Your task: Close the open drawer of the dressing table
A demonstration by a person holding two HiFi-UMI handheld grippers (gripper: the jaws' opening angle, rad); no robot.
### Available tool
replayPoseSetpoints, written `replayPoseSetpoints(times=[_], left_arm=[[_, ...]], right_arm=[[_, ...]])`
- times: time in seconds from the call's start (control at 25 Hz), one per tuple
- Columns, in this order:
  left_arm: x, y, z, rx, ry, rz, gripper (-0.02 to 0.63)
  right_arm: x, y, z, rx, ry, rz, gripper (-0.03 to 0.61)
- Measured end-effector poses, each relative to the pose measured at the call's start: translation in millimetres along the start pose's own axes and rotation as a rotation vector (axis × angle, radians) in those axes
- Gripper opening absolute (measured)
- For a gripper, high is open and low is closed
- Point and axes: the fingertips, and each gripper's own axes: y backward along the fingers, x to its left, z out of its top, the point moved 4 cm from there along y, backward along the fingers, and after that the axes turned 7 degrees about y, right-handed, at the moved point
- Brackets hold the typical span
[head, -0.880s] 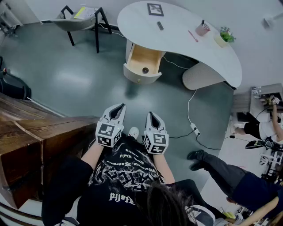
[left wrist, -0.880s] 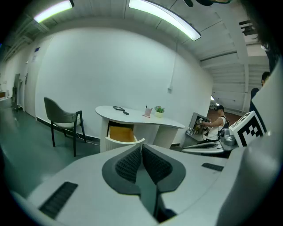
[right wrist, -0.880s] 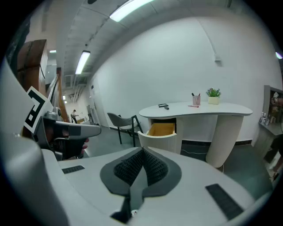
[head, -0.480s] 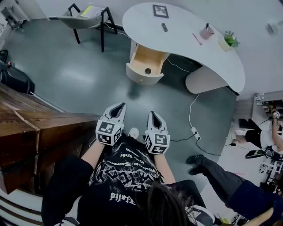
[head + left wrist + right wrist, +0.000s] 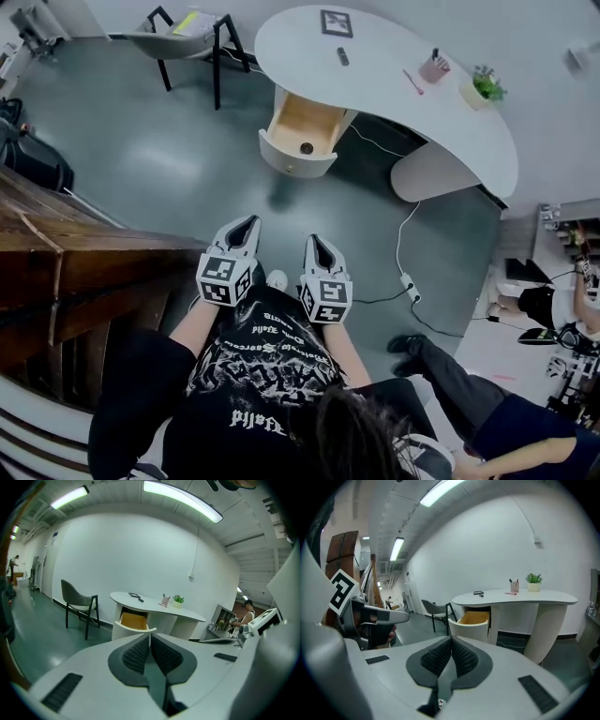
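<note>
Open white curved-front drawer with a wooden inside (image 5: 302, 133): pulled out of the white rounded dressing table (image 5: 394, 89), well apart from both grippers | left gripper (image 5: 247, 225): jaws together, empty | right gripper (image 5: 315, 244): jaws together, empty

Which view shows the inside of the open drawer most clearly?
The head view: it looks down into the drawer, so its wooden bottom and a small dark thing there show. The left gripper view shows only its curved front and some inner wood; the right gripper view shows it from the side, with little of the inside.
</note>
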Motion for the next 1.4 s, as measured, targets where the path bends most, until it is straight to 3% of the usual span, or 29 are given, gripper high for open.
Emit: replayPoseSetpoints(times=[0.4,0.56,1.2,1.4], left_arm=[[-5,-23,3,-0.031,0.003,0.01,0.034],[8,-44,17,-0.034,-0.042,0.016,0.034],[63,-169,53,0.109,-0.096,-0.063,0.034],[81,-200,48,0.169,-0.117,-0.086,0.034]], right_arm=[[-19,-4,-5,0.004,-0.01,0.018,0.026],[-33,-19,1,-0.001,-0.017,-0.012,0.026],[-73,-137,39,0.094,-0.046,-0.059,0.026],[-90,-171,49,0.119,-0.059,-0.082,0.026]])
